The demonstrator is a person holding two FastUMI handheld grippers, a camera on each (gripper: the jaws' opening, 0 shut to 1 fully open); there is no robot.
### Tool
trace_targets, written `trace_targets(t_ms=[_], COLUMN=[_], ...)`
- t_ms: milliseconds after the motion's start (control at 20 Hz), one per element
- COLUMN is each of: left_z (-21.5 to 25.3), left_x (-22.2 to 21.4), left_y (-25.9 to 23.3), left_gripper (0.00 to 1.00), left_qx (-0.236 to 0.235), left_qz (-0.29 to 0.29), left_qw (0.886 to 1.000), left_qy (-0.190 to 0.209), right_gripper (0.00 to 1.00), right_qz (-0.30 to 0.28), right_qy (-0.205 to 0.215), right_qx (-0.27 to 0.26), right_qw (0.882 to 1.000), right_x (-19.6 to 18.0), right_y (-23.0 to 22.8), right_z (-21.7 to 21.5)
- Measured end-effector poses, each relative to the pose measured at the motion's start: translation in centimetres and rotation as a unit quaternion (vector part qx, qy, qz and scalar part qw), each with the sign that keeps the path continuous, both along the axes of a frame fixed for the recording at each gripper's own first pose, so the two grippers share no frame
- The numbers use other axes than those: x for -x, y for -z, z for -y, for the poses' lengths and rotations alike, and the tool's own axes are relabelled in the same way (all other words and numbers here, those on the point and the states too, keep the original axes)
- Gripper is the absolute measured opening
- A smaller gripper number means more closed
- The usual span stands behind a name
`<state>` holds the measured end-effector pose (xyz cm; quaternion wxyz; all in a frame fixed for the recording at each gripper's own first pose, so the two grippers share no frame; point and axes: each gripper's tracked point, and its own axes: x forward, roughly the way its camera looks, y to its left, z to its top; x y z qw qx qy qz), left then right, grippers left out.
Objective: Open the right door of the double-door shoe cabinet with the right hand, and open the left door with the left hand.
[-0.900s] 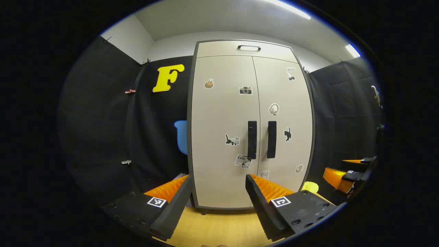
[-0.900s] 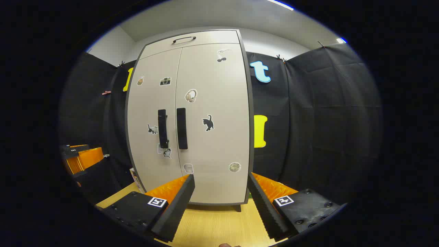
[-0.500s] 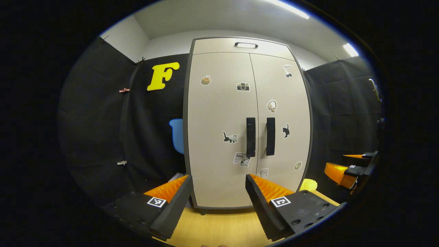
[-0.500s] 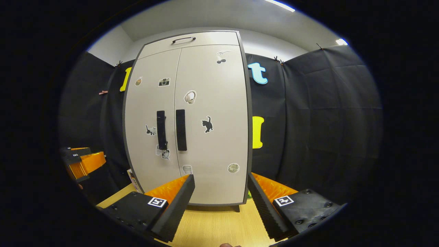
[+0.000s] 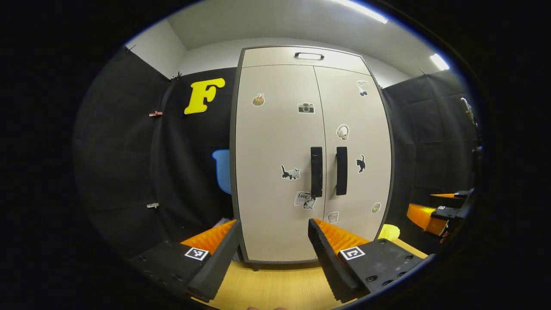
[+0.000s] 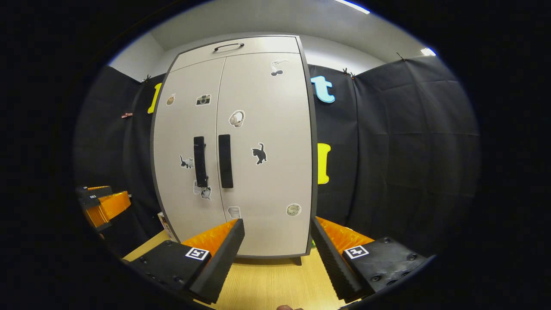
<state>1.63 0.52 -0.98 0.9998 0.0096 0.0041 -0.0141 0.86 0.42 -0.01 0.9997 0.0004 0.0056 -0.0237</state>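
Since the earlier frames, both of my grippers have been easing a little closer to the shoe cabinet (image 5: pixel 280 172), which is sitting slightly larger and higher ahead of me.

Through the left gripper view, I am holding my left gripper (image 5: pixel 273 241) wide open with nothing between its fingers, low over the wooden floor (image 5: pixel 275 286) and well short of the cabinet. Both doors are standing closed. The left door's handle (image 5: pixel 316 171) is hanging up and to the right of my fingers, just beside the centre seam, and my right gripper (image 5: pixel 439 211) is showing far off at the right edge.

Through the right gripper view, I am keeping my right gripper (image 6: pixel 277 243) equally wide open and empty. The right door's handle (image 6: pixel 225 161) is lying up and to the left of my fingers, with the left door's handle (image 6: pixel 199 161) just beside it.

To do this step well, I am judging that I should be lifting the right gripper and steering it left until the bar sits squarely between the fingers, taking care not to catch the neighbouring handle, then closing and pulling outward.
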Motion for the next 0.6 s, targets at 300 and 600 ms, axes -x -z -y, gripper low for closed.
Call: trace_targets(t_ms=[300,600], left_z=[-0.2,-0.1], left_x=[-0.2,-0.4], left_y=[0.4,1.0], left_gripper=[0.95,0.95], left_qx=[-0.003,0.01], left_qz=[-0.001,-0.009], left_qw=[1.0,1.0], left_qy=[-0.007,-0.003], right_gripper=[0.98,0.98], right_qz=[-0.005,-0.013], right_qy=[-0.012,-0.027], right_qx=[0.005,0.003], right_qw=[1.0,1.0], right_x=[-1.2,-2.9], right_y=[0.0,-0.2], right_z=[-0.8,-2.0])
